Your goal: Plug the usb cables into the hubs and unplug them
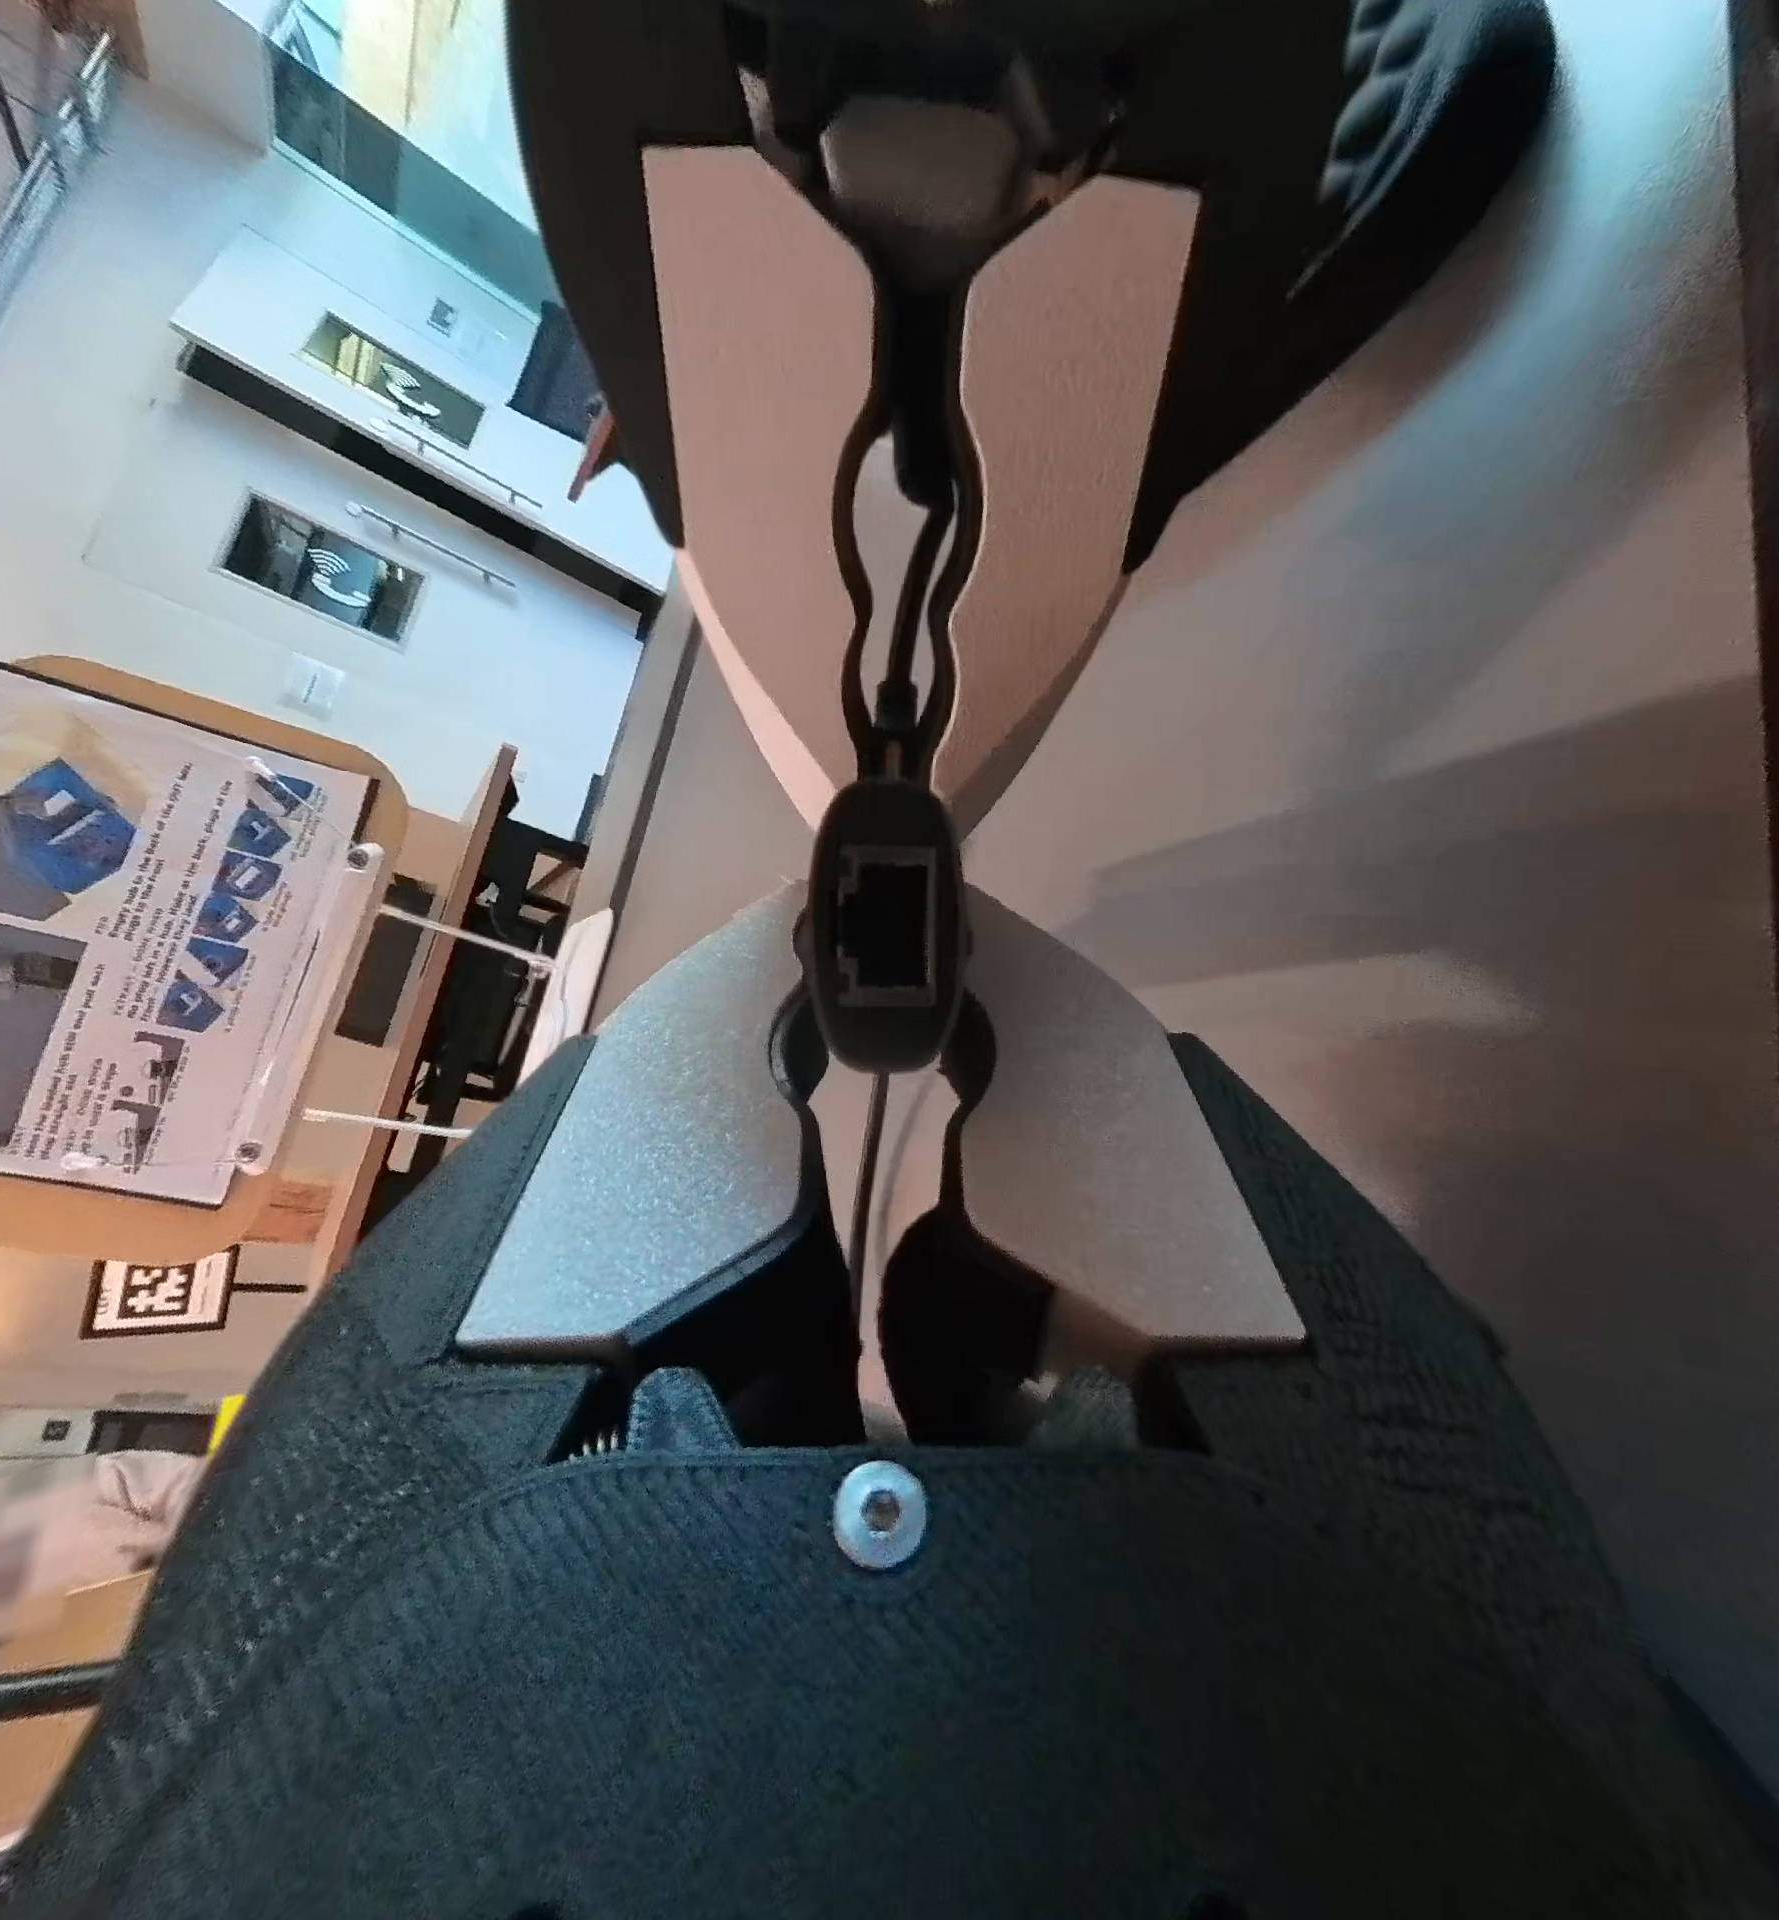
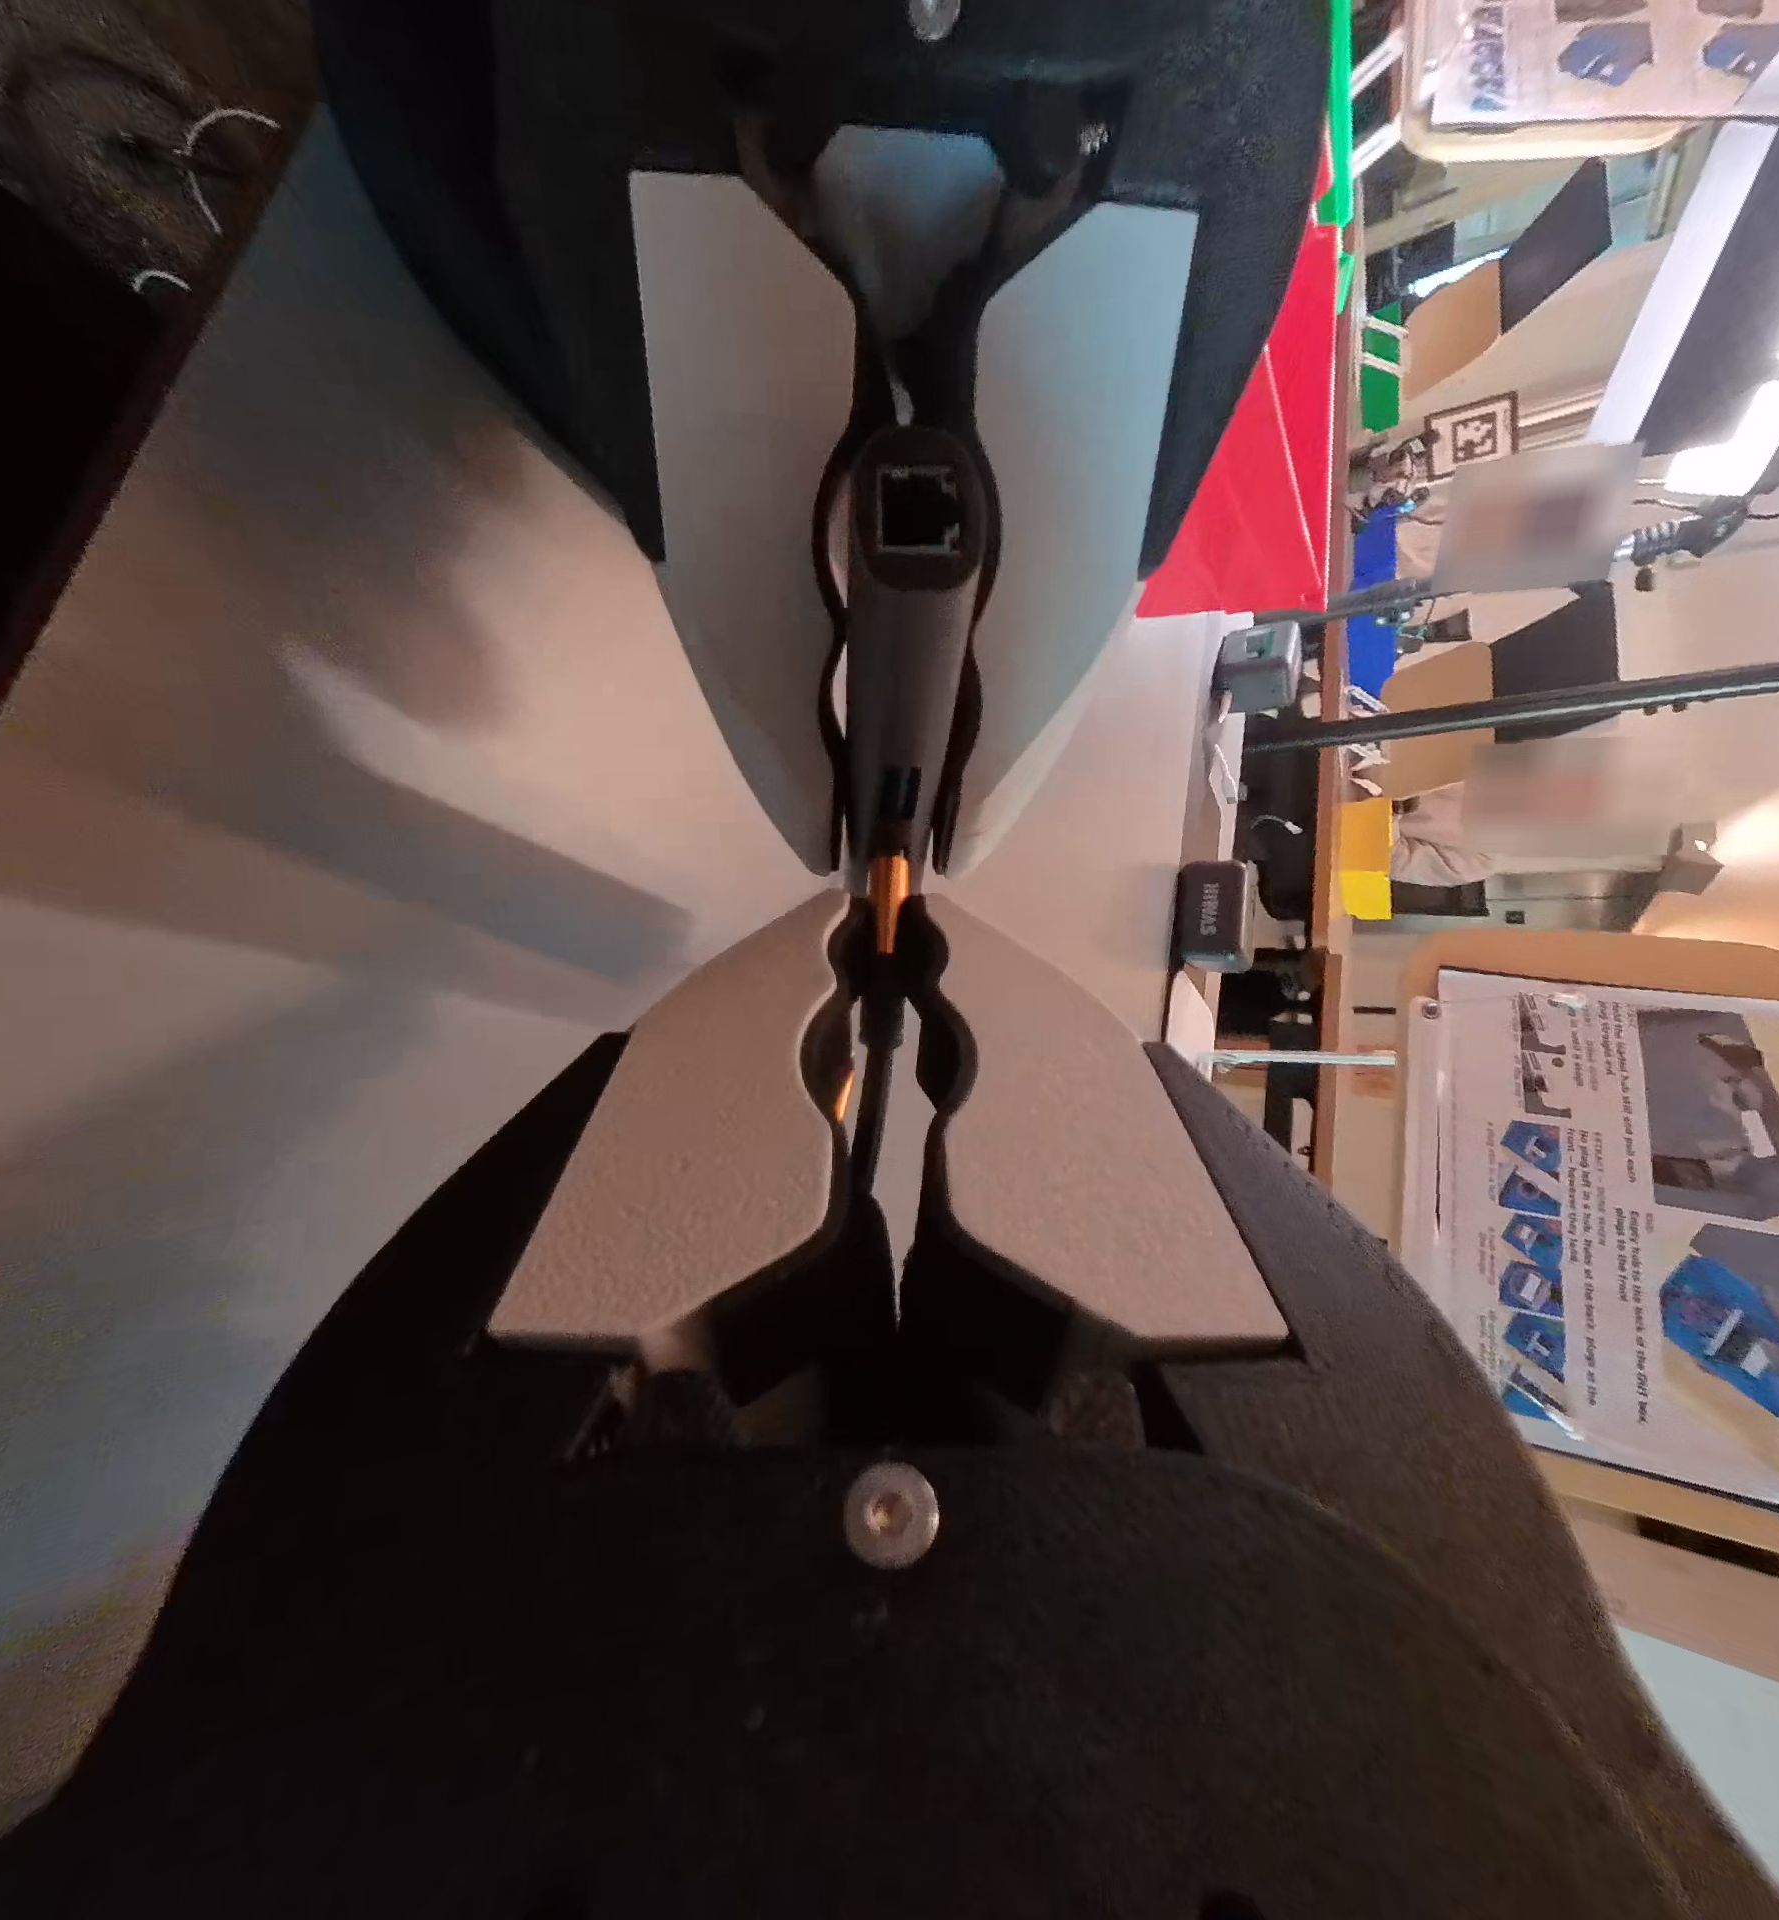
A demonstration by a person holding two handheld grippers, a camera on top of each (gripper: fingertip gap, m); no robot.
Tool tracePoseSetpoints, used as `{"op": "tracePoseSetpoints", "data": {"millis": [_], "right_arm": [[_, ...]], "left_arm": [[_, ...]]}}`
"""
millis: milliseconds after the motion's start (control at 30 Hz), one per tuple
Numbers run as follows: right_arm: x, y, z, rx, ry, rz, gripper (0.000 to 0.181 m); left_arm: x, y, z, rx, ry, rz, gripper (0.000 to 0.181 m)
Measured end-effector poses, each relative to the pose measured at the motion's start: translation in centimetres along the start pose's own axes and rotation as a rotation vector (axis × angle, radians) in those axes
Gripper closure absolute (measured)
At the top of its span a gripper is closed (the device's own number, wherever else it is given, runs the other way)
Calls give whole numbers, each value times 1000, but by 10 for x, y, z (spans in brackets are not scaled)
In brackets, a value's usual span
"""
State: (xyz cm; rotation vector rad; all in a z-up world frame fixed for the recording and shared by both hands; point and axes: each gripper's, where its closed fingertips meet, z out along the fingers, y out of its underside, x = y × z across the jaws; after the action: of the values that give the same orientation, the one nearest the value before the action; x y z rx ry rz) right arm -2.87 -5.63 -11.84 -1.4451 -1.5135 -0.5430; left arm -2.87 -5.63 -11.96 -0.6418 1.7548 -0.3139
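The pale bench (image 1: 1487,727) fills the backdrop in both wrist views, smooth and streaked with soft shadows. Two big black grippers meet nose to nose over it! In the left wrist view, the left gripper (image 1: 885,961) has its grey-padded fingers (image 1: 656,1143) drawn in tight around the grey hub (image 1: 887,951), pinching its rounded end so the square port faces straight at the camera. Across from it, the right gripper (image 1: 900,665) closes in from the top of that view, its fingers nearly together on a thin black cable (image 1: 890,623) that runs away from the hub.

Switch to the right wrist view: the right gripper (image 2: 890,925) has its fingers (image 2: 719,1143) pressed close on an orange-sleeved plug (image 2: 890,899), black cable trailing back between the pads. The plug sits at the near end of the hub (image 2: 906,582), which the left gripper (image 2: 906,831) clamps from above.

Off to the side: a laminated instruction sheet (image 2: 1633,1226), a small dark adapter (image 2: 1217,914), and red and green bins (image 2: 1269,416).
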Motion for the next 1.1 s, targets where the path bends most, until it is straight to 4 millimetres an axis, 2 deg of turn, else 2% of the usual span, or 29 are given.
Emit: {"op": "tracePoseSetpoints", "data": {"millis": [167, 200, 233, 267, 300, 333, 400, 500, 567, 700, 833, 900, 1000, 1100], "right_arm": [[-2, 7, -1, -26, -21, -11, 174], [3, 31, -8, -142, -11, -33, 174], [12, 66, -22, -277, 22, -31, 174], [19, 84, -36, -272, 45, 44, 174], [29, 81, -48, -166, 70, 149, 174], [42, 70, -59, -62, 109, 204, 174], [72, 50, -80, 49, 220, 241, 174], [108, 38, -114, 213, 345, 370, 174], [126, 43, -142, 283, 421, 464, 174], [153, 79, -214, 229, 662, 563, 174], [162, 114, -294, 129, 941, 594, 175], [159, 128, -323, 69, 1037, 587, 175], [156, 136, -351, 41, 1137, 560, 175], [154, 152, -361, -50, 1190, 522, 175]], "left_arm": [[1, 7, 1, -48, -4, 16, 164], [-12, 32, -3, -179, -73, 35, 164], [-20, 53, -10, -239, -87, 12, 164], [-22, 47, -14, -155, -57, -88, 164], [-24, 26, -15, -34, -45, -146, 164], [-22, 14, -13, 16, -37, -157, 164], [-13, 18, -2, -57, -18, -101, 164], [-11, 22, -1, -76, -12, -70, 164], [-14, 21, -3, -59, -23, -101, 164], [-17, 22, -3, -56, -34, -122, 164], [-12, 23, -1, -68, -16, -94, 164], [-11, 23, 0, -78, -19, -79, 164], [-10, 24, 0, -78, -8, -88, 163], [-10, 24, 1, -81, -7, -79, 164]]}}
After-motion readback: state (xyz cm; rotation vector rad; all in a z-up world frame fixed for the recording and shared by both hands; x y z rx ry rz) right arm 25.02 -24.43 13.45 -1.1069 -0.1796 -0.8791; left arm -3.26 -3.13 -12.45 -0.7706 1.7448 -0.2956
